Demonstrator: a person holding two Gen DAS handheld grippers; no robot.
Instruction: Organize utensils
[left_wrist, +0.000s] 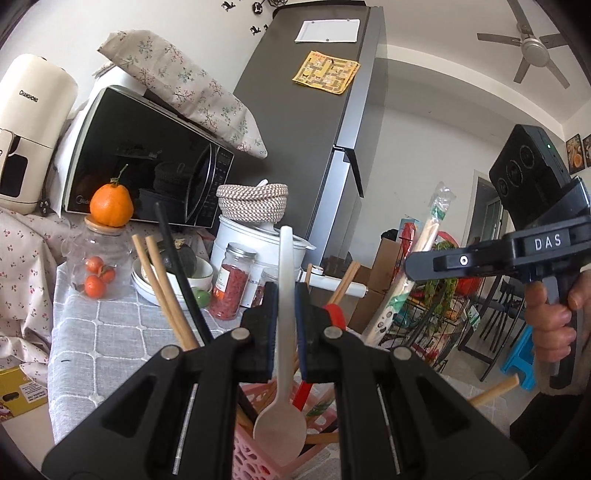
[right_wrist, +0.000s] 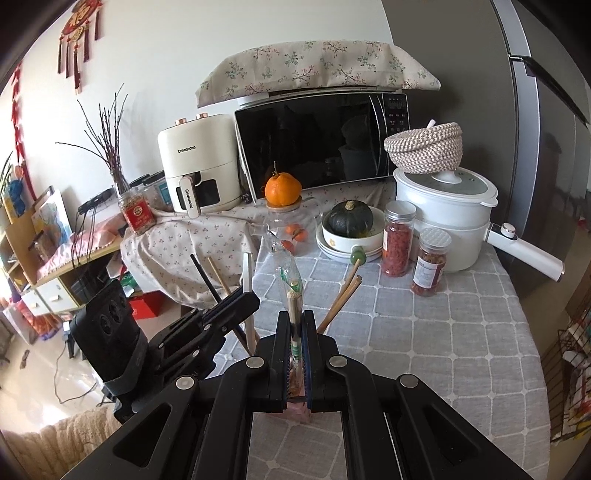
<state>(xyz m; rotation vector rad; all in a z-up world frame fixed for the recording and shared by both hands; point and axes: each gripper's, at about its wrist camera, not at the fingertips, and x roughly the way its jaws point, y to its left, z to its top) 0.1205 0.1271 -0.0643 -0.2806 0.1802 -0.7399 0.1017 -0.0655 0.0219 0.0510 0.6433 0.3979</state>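
Left gripper fingers pinched narrow on white spoon handle, bowl down over pink basket of chopsticks; right gripper fingers clamped on wrapped chopsticks packet, upright above checked grey surface.

A pale grey-white spoon sits above a pink lattice basket. Tan wooden chopsticks and one black chopstick lean beside it. The surface wears a grey cloth with a white grid. A bright orange fruit tops a clear jar. A dark green squash fills a white bowl. Two jars hold red contents. The microwave is glossy black under a beige floral cover.
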